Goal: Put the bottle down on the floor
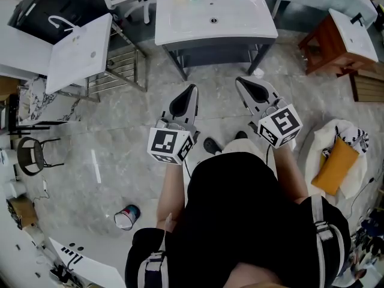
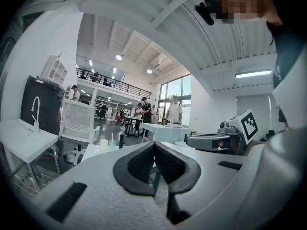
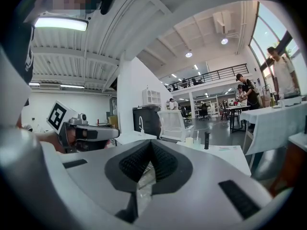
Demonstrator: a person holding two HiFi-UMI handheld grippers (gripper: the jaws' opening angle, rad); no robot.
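Head view: left claw [image 1: 191,92] and right claw [image 1: 243,84] are both pinched together and empty. What seems to be the bottle [image 1: 126,216] lies on the floor [image 1: 114,161], behind and left of the left claw, well apart. The task looks done.

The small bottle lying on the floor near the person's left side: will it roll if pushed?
Probably: the bottle looks round and lies on its side on the smooth, shiny floor, so a sideways nudge could roll it. It looks small, so it is likely light to lift. Material unclear.
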